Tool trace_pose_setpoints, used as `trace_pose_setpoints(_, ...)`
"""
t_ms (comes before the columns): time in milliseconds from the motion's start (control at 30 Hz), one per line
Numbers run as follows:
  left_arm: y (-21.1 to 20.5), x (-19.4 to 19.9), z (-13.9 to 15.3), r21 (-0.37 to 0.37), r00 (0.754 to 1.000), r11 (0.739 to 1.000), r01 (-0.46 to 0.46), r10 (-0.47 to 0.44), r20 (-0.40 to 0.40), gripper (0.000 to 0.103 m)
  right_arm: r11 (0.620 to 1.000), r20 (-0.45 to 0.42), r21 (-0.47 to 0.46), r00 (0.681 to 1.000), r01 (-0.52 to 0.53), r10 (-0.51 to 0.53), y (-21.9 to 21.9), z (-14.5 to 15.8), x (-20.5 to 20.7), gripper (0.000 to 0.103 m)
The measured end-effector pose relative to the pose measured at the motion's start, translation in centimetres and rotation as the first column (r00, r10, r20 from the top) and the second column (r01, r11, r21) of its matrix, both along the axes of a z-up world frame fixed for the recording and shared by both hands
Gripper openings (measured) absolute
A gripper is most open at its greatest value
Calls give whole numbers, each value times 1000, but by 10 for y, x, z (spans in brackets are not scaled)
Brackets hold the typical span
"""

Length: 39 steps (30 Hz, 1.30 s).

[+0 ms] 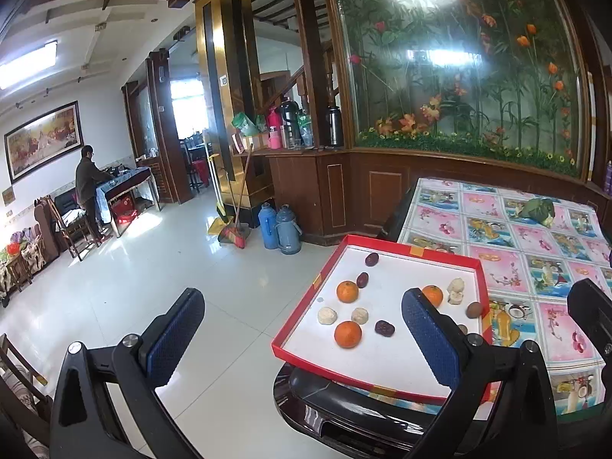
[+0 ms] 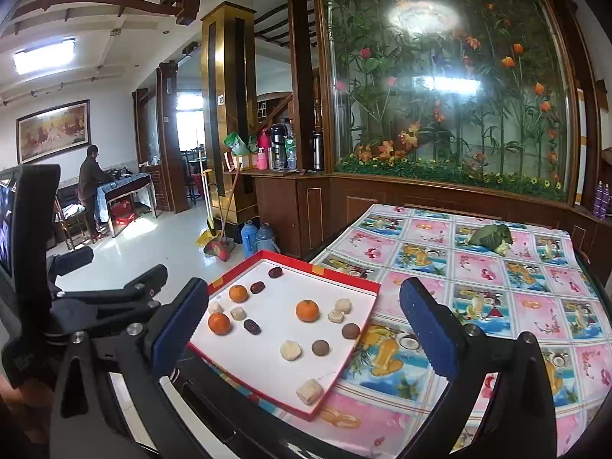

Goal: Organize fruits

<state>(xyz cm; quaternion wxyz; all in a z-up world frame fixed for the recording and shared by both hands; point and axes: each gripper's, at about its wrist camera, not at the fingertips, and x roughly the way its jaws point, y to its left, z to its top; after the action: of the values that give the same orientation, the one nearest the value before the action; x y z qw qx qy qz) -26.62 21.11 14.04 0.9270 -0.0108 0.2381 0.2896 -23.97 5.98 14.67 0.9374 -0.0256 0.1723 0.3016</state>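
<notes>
I hold my left gripper (image 1: 302,329) and right gripper (image 2: 304,313) wide apart, both empty. Oranges (image 2: 307,310) and dark dates (image 2: 252,326) lie scattered inside the red-rimmed tray (image 2: 336,266).

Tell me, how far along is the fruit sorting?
Barely begun, by the look of it. Nothing looks grouped yet: the oranges, dark dates, pale pieces and brown round fruits lie mixed across the red-rimmed tray. Nothing is in hand: the left gripper and right gripper are both open and empty above the tray. All the sorting is left. A leafy green item sits apart on the tablecloth.
</notes>
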Motion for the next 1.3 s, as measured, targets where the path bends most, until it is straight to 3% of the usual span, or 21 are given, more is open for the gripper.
trace_pose_setpoints(367,17,28,-22,-40,995,999,-9,5,-96,103,1000,-91,-23,996,0,-2,16,-27,41,101)
trace_pose_setpoints(667,12,54,-49,-59,984,997,40,-49,-174,103,995,-172,-35,980,93,-98,5,-65,79,101)
trace_pose_setpoints(967,11,62,-55,-66,982,997,46,-58,-179,103,991,-191,-15,973,129,-130,-2,-71,96,101)
trace_pose_setpoints(1300,27,62,-59,-103,986,995,7,-24,-164,103,995,-188,-47,977,91,-98,16,-75,93,101)
